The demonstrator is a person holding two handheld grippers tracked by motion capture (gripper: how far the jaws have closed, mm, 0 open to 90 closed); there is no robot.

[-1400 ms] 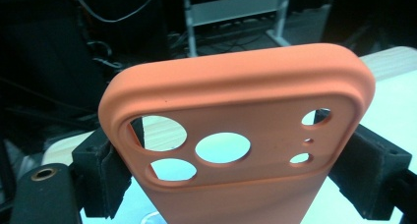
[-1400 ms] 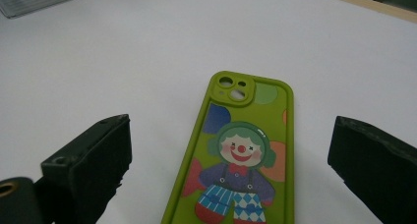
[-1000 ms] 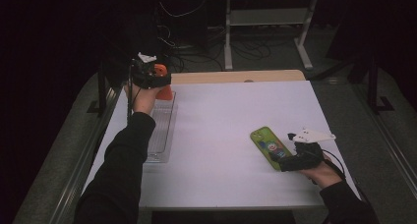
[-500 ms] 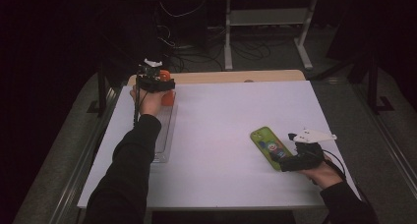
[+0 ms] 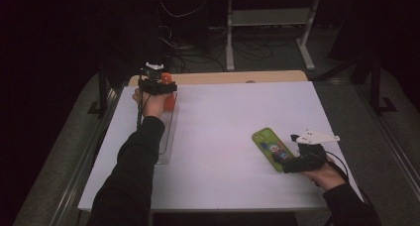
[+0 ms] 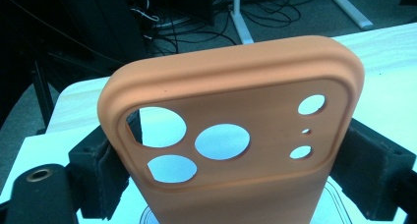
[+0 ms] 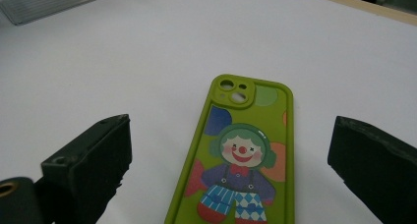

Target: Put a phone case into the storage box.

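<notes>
- Left gripper at far-left corner of table, clamped on orange phone case; jaws pressed against both long edges, case upright, camera-hole end up.
- Step in hand, prob.: placing orange case into clear tray lying along left edge, just under and toward near side of grip.
- Next move, prob.: lower case till bottom edge meets tray floor, tip flat, then spread jaws. Calls for care w/ tray wall – see-through, hard to judge.
- Right gripper near right edge, jaws apart, not pressing; green case w/ clown print lying flat on table between them, camera cutout pointing away from hand.
- After that, likely: close on green case's long edges, lift, carry over to tray.
- Risk: soft case could bow or slip if squeezed off-centre.
- Surface: white tabletop, matte, bare apart from the two cases + tray; pale wood strip at far edge.
- Room: dark; cables on floor and white desk legs behind table.
</notes>
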